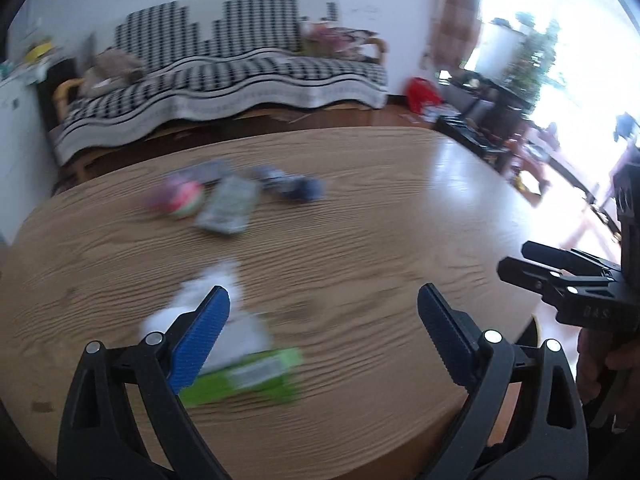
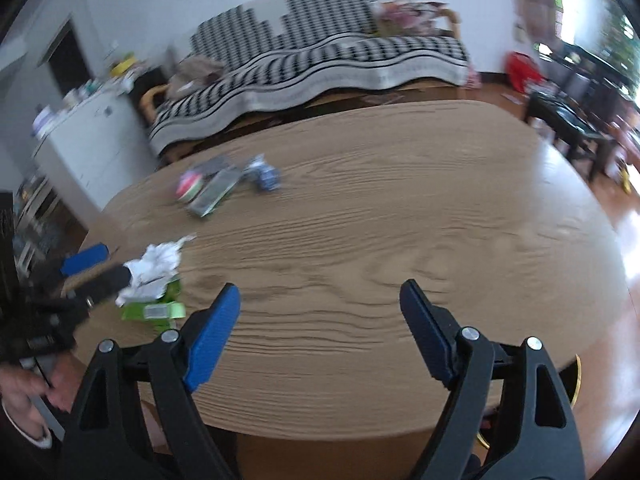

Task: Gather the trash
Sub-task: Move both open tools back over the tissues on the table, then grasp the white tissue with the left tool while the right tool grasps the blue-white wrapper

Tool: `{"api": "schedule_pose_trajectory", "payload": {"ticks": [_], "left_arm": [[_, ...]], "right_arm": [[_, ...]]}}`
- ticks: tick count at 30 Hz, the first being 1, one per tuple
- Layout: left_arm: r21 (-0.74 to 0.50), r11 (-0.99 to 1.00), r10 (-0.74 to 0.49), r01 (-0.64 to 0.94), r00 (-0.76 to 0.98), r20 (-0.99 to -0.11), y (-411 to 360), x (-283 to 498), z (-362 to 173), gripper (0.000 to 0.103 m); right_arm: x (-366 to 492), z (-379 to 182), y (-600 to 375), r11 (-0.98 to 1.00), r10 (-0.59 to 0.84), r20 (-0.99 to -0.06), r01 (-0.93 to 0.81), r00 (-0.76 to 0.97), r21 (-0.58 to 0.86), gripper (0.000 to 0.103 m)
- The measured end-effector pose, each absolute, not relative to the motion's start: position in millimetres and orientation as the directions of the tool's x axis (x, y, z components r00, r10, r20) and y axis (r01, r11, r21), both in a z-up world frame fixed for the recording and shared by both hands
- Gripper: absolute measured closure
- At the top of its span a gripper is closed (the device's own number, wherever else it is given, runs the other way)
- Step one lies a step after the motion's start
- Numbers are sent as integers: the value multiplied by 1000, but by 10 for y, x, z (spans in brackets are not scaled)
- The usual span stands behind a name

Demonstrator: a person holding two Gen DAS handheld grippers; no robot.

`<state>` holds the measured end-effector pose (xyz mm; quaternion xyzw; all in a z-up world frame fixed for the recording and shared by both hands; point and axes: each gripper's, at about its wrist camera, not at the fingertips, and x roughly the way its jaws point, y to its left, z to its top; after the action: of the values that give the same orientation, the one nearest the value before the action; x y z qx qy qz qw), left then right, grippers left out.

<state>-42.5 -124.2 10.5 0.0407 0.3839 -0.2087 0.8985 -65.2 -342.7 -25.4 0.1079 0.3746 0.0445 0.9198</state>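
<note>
On the wooden tabletop [image 1: 360, 208], left wrist view: left gripper [image 1: 323, 308] spread wide, empty, over crumpled white paper [image 1: 240, 320] and green wrapper [image 1: 256, 374]. Right wrist view: right gripper [image 2: 320, 304] released, holding nothing; wrapper cluster [image 2: 224, 186] lies far off. Step: approach; next likely calls for descending onto the paper.

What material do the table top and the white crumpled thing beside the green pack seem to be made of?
Table top: wood or a wood-look laminate, light brown with wavy grain lines and a slight sheen near the window. White crumpled thing: probably paper or tissue, matte, with sharp creases and folds. Blur leaves both uncertain.
</note>
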Motion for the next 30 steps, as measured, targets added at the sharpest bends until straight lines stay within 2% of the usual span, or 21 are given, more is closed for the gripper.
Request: {"api": "schedule_pose_trajectory", "payload": {"ticks": [7,12,20,26,30], "left_arm": [[-49,942,-258,332,621,-740,-474,-199,-20,11],[-4,927,-245,375,595,-765,-437,-87,-208,11],[-26,918,-255,395,540,-802,-525,294,-528,12],[-33,903,-259,429,480,-838,-623,479,-756,24],[-53,900,-263,432,442,-858,-672,569,-873,44]], "right_arm": [[-414,-363,-2751,980,197,-688,-119,698,160,24],[-157,-420,-2631,979,204,-689,-138,696,150,24],[439,-555,-2612,975,222,-705,-132,673,181,24],[1197,-702,-2603,987,162,-734,-106,660,122,24],[1654,-844,-2498,992,89,-758,-126,646,9,24]]}}
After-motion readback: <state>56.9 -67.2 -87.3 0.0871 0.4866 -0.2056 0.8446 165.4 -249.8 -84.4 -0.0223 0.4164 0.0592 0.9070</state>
